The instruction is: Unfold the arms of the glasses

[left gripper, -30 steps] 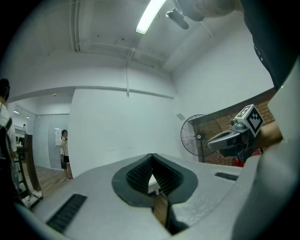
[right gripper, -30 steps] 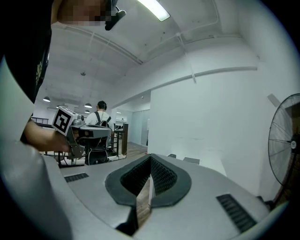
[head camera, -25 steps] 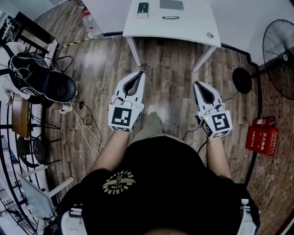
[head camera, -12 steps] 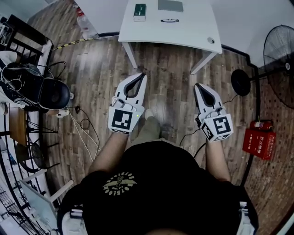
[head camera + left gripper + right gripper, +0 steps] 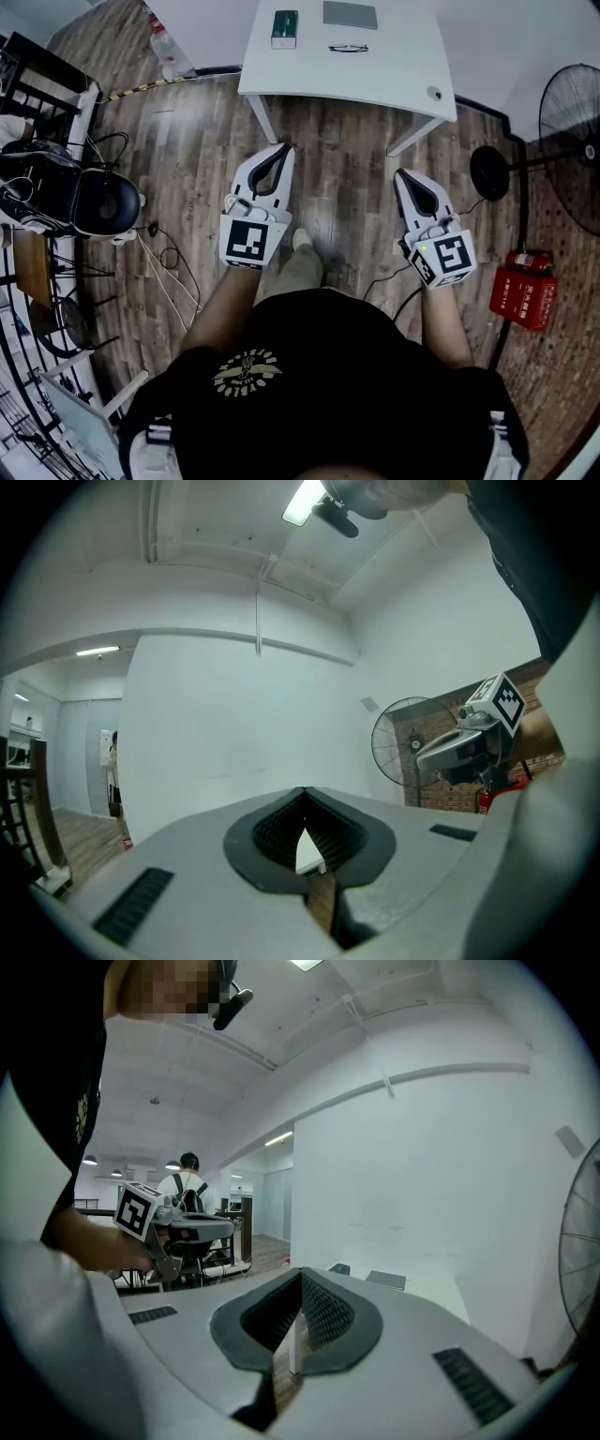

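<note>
Change since the earlier frame: the white table (image 5: pixel 375 80) sits lower in your head view, while both your grippers hold much the same places.

- Left gripper (image 5: pixel 283 148): jaws closed tip to tip, nothing held, above the wooden floor (image 5: pixel 342 178).
- Right gripper (image 5: pixel 400 172): likewise closed and empty, level with your left.
- Glasses (image 5: pixel 348 48): lying on the table, well apart from both grippers. They are too small to tell whether the arms are folded.
- Green box (image 5: pixel 284 28): left of the glasses.
- Grey flat item (image 5: pixel 351 14): just beyond them.
- Fan (image 5: pixel 572 108): standing at your right.
</note>
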